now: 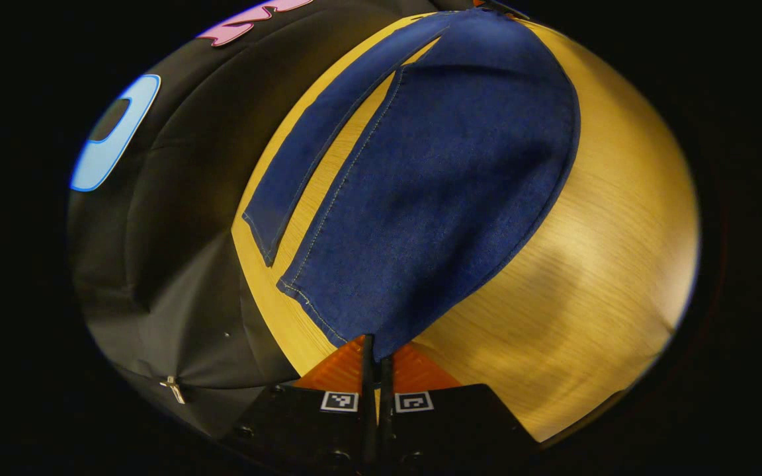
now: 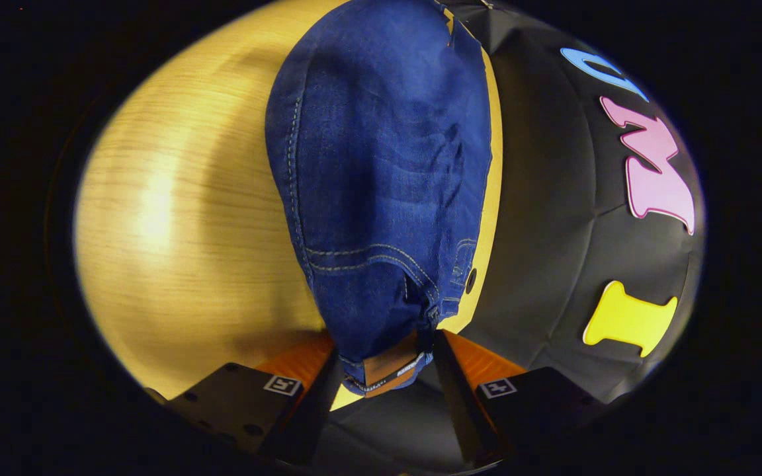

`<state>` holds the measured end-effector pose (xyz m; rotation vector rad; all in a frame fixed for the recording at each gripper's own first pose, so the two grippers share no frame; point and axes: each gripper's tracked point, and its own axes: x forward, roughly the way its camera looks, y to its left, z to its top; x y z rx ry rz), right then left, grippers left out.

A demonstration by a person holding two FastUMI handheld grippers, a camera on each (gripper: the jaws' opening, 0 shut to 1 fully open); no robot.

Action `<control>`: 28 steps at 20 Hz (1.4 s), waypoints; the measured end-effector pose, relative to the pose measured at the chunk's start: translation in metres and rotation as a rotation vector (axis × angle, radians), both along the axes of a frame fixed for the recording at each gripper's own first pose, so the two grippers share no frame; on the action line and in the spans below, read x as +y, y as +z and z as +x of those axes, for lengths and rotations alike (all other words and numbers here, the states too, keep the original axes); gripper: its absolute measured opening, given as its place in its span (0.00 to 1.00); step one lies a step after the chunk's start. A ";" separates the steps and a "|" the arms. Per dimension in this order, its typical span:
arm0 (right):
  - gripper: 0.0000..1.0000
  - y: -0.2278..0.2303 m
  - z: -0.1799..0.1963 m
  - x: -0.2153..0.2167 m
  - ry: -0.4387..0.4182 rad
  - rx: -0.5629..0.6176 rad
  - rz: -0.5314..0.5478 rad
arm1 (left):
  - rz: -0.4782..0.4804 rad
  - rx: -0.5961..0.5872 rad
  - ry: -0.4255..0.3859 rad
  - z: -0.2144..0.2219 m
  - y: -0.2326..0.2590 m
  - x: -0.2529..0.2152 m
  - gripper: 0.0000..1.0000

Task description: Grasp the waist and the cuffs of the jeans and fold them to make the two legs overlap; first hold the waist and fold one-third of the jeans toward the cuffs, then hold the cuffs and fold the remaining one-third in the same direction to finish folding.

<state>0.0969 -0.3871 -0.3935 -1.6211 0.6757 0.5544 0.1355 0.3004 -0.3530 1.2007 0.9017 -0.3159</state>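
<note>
Jeans (image 1: pixel 434 185) cuff clamped in left gripper (image 1: pixel 377 350); waist between right gripper (image 2: pixel 386 370) fingers.

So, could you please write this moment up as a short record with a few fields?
garment: jeans, dark blue denim, lying on the wooden table
left gripper: jaws nearly together, pinching a cuff corner
other leg: flat on the table, apart from the gripped leg
right gripper: jaws apart, waistband between the fingers; contact unclear
fold stage: legs not yet overlapped
</note>
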 end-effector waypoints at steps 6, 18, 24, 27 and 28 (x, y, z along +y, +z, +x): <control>0.29 -0.011 0.000 0.001 -0.046 -0.017 0.010 | 0.041 -0.067 0.019 0.001 0.001 -0.002 0.06; 0.09 0.040 0.000 0.011 -0.002 0.041 0.120 | -0.167 -0.033 0.166 0.005 0.011 -0.010 0.06; 0.09 0.105 0.086 0.021 -0.176 -0.092 0.377 | -0.285 -0.039 0.151 0.048 0.077 -0.042 0.06; 0.09 0.116 0.138 0.014 -0.301 -0.124 0.492 | -0.407 -0.021 0.215 0.096 0.096 -0.030 0.06; 0.09 0.113 0.153 0.006 -0.358 -0.128 0.513 | -0.440 -0.010 0.228 0.108 0.102 -0.030 0.06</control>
